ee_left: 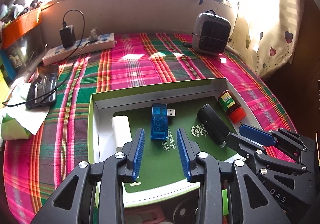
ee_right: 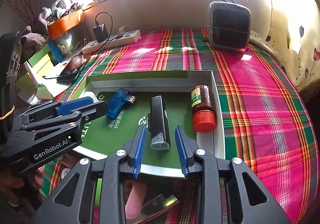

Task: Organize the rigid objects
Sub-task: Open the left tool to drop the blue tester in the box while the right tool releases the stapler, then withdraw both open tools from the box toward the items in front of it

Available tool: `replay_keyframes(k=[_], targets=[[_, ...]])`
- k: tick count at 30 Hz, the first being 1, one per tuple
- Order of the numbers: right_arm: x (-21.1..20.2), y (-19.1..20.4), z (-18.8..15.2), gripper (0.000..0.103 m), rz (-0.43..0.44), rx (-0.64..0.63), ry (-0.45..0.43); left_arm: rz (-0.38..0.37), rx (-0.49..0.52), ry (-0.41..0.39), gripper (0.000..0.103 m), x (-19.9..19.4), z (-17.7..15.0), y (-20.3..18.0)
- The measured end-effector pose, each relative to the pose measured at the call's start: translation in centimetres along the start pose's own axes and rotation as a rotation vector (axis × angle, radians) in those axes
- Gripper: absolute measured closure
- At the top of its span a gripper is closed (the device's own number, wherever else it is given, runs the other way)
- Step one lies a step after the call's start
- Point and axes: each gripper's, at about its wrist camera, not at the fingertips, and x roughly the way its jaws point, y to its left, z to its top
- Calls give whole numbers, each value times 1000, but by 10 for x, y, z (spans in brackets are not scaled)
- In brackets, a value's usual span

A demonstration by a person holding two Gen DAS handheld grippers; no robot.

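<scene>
"GenRobot.AI" is printed on the left claw (ee_right: 88,104); the red-capped bottle (ee_right: 202,108) carries a barcode label. Both claws tilt down over the shallow box (ee_left: 160,86) on the plaid bedspread (ee_left: 140,62), released, gripping nothing. The blue USB meter (ee_left: 159,122) lies beyond the left claw's fingers; the black flashlight (ee_right: 159,122) lies between the right claw's (ee_right: 160,144) pads, untouched.

Box (ee_left: 94,124) holding charger (ee_left: 121,130), USB tester (ee_left: 159,122), flashlight (ee_left: 213,125), bottle (ee_left: 232,107), left to right
</scene>
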Motion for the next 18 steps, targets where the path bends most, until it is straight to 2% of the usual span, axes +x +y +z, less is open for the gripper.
replay_keyframes(k=[12,18], targets=[[-26,4,-16,69,-5,19,-35,8,-23,-56,70,-38,-24,5],[-43,-2,-31,65,-26,53,-44,-7,-72,-71,69,-58,-45,19]])
